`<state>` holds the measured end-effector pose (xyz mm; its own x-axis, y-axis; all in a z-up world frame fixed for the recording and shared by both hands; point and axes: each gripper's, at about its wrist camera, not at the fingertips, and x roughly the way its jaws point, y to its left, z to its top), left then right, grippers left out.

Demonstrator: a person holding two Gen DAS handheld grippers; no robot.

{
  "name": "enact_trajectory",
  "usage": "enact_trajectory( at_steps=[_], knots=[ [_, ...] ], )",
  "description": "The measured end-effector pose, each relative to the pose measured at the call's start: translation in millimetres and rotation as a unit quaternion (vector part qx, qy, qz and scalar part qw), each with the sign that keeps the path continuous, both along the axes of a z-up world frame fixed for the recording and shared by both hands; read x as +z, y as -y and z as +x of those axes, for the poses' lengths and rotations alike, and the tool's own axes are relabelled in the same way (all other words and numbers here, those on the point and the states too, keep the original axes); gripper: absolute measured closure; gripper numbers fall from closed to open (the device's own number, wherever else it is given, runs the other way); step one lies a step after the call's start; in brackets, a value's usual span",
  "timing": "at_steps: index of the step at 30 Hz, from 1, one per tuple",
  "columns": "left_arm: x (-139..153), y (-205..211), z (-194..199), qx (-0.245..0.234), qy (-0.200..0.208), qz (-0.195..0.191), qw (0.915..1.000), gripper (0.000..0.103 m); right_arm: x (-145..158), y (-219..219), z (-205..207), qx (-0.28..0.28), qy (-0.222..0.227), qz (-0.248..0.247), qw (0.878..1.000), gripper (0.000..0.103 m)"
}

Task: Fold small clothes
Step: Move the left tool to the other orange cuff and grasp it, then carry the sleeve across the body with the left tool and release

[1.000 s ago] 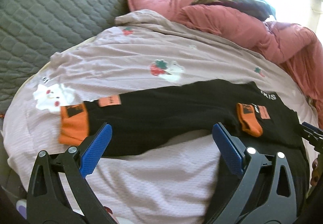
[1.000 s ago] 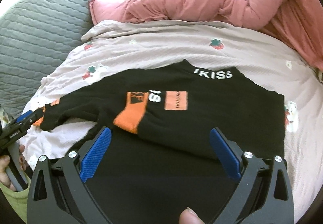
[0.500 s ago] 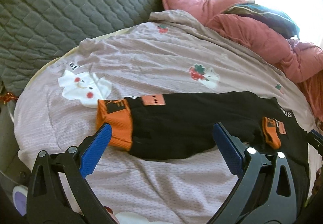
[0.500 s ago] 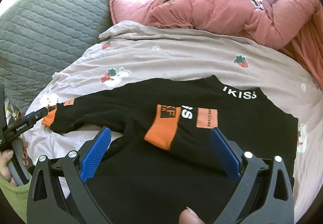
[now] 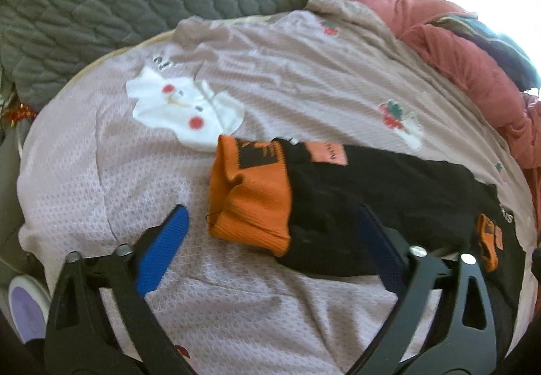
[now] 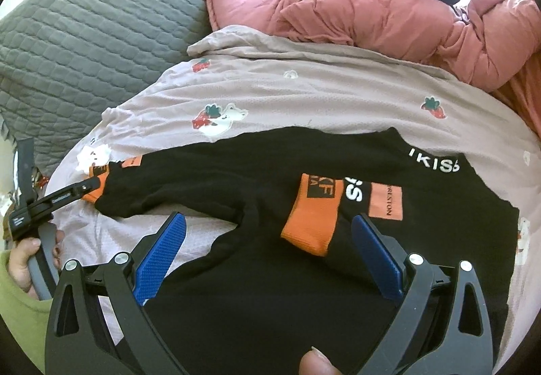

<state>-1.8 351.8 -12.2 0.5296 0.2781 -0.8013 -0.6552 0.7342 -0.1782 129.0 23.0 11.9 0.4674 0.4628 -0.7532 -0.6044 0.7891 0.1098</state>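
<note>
Your left tongs (image 5: 270, 236), released and just narrowing, straddle the orange cuff (image 5: 250, 195); its sleeve (image 5: 372, 206) runs rightward toward your released right tongs (image 6: 267, 239).

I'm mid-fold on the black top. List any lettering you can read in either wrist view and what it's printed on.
"IKISS", first letter unsure: white, near the neckline of the black top at.
"NOUSTON" or like, sideways: orange patch; middle letters blurred.
"KF" with a smaller, unreadable line: black square on the folded-in orange cuff.
"S": big white letters partly covered.
Left tongs body label: too small.
Outstretched cuff print: blurred.
</note>
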Motion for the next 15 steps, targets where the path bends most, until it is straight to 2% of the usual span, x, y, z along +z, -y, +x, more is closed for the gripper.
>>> enact_trajectory(
  at_steps=[3, 4, 5, 6, 8, 11, 15],
  knots=[
    [-5.7, -0.3, 2.1, 0.001, -0.008, -0.003, 1.0, 0.059, -6.5, -0.3, 3.0, -0.004, -0.008, -0.003, 1.0, 0.005],
    [-6.2, -0.1, 2.3, -0.001, -0.005, -0.005, 1.0, 0.066, -10.0, -0.5, 4.3, -0.005, -0.012, -0.003, 1.0, 0.005],
    [-6.3, -0.1, 3.2, -0.005, -0.002, -0.007, 1.0, 0.081, -12.5, -0.2, 5.1, -0.006, -0.016, -0.002, 1.0, 0.005],
    [-6.0, 0.6, 2.9, -0.009, 0.002, -0.009, 0.9999, 0.089, -15.0, -0.1, 5.6, -0.007, -0.019, -0.002, 1.0, 0.005],
    [-4.8, 2.4, 4.0, -0.019, 0.014, -0.011, 0.9997, 0.094, -18.4, 0.8, 6.0, -0.009, -0.023, -0.001, 1.0, 0.005],
    [6.4, 9.6, 2.0, -0.037, 0.055, -0.004, 0.9978, 0.095, -21.9, 5.8, 7.2, -0.013, -0.028, 0.002, 1.0, 0.005],
    [22.1, 22.5, 1.5, -0.059, 0.086, 0.003, 0.9945, 0.095, -24.8, 20.2, 11.8, -0.03, -0.037, 0.009, 0.999, 0.005]
  ],
)
